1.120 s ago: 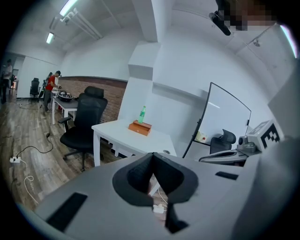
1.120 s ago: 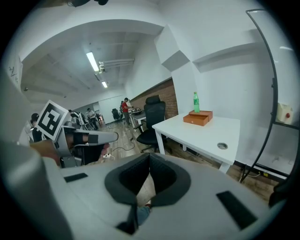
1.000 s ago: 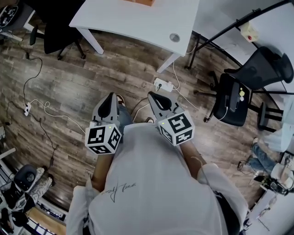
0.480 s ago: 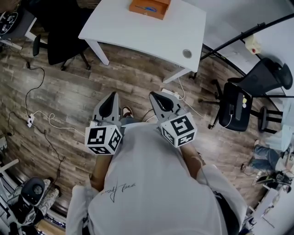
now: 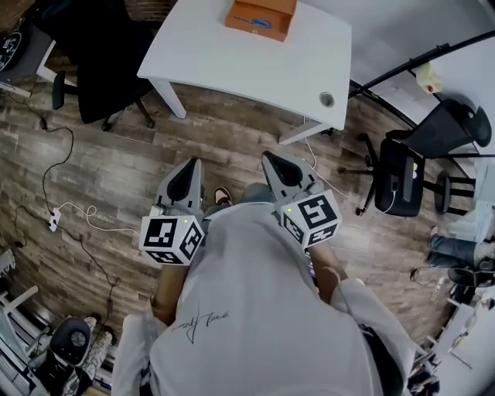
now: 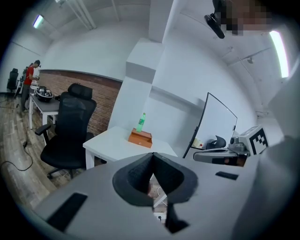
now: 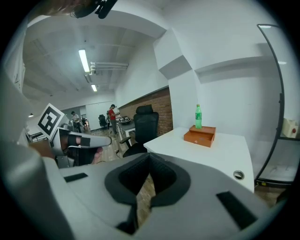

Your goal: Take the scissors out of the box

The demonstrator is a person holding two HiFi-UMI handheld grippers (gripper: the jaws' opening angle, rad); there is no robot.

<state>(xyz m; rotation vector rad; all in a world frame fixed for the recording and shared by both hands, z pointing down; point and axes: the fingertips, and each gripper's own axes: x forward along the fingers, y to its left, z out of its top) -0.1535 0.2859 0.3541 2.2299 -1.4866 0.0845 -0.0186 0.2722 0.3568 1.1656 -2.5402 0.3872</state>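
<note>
An orange box [image 5: 261,17] stands at the far side of a white table [image 5: 232,58], with blue-handled scissors [image 5: 255,22] lying inside it. Both grippers are held in front of the person's chest, over the wooden floor and short of the table. My left gripper [image 5: 188,172] is shut and empty, and so is my right gripper [image 5: 276,164]. In the left gripper view the box [image 6: 140,138] sits beyond the shut gripper [image 6: 152,155], a green bottle [image 6: 141,122] behind it. The right gripper view shows the box [image 7: 200,135] and bottle [image 7: 198,116] past its shut gripper [image 7: 149,158].
A black office chair [image 5: 89,46] stands left of the table and another [image 5: 402,178] to the right. Cables and a power strip [image 5: 54,220] lie on the floor. The table has a round grommet hole [image 5: 327,99] near its right corner. People stand far off in the room.
The person has walked toward the table with both grippers carried along. The table and the orange box have come further into the head view. Both grippers stay shut.
</note>
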